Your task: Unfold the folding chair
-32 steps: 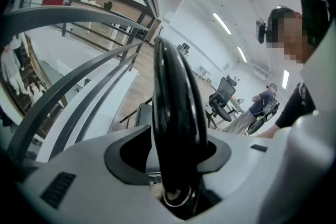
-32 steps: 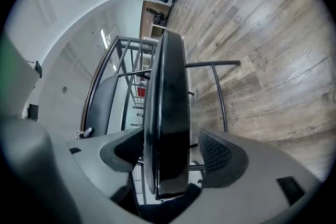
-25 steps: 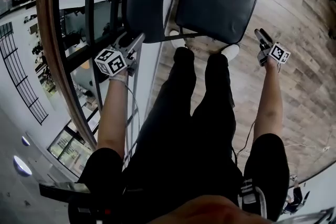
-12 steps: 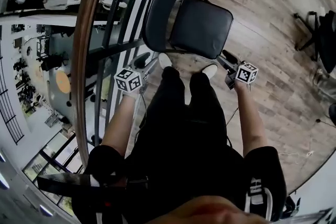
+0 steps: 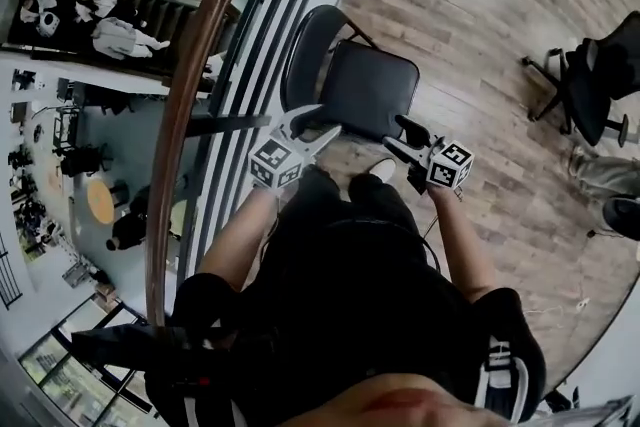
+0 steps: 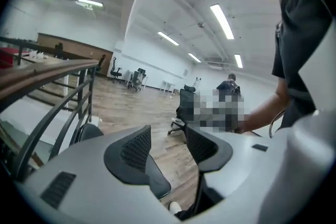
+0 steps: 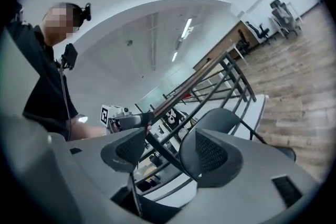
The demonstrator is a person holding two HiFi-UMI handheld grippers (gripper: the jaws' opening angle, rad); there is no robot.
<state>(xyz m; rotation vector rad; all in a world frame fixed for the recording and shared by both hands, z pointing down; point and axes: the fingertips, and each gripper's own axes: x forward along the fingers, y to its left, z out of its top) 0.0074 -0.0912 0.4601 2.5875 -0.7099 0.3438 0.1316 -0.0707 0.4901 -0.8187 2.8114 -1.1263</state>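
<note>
- Head view: the folding chair (image 5: 366,87) stands open on the wood floor (image 5: 480,5) in the upper middle of the frame. Its seat lies flat and its backrest is toward the railing (image 5: 205,55) at its left.
- The person's shoes (image 5: 382,171) are just below the seat's front edge.
- The left gripper (image 5: 306,129) is at the seat's lower left corner, and the right gripper (image 5: 400,137) is at its lower right corner. Both point up the frame, toward the chair.
- An office chair (image 5: 590,80) stands well apart at the right edge.
- Left gripper view: the left gripper (image 6: 165,136) has its jaws released, with a clear gap and nothing between them. Only floor and a distant office chair (image 6: 186,105) show beyond.
- Right gripper view: the right gripper (image 7: 169,139) is likewise released and grasps nothing. The railing (image 7: 210,73) bars show through the gap. The folding chair's backrest (image 7: 223,115) rises just behind the right-hand jaw, at the middle right of the frame.
</note>
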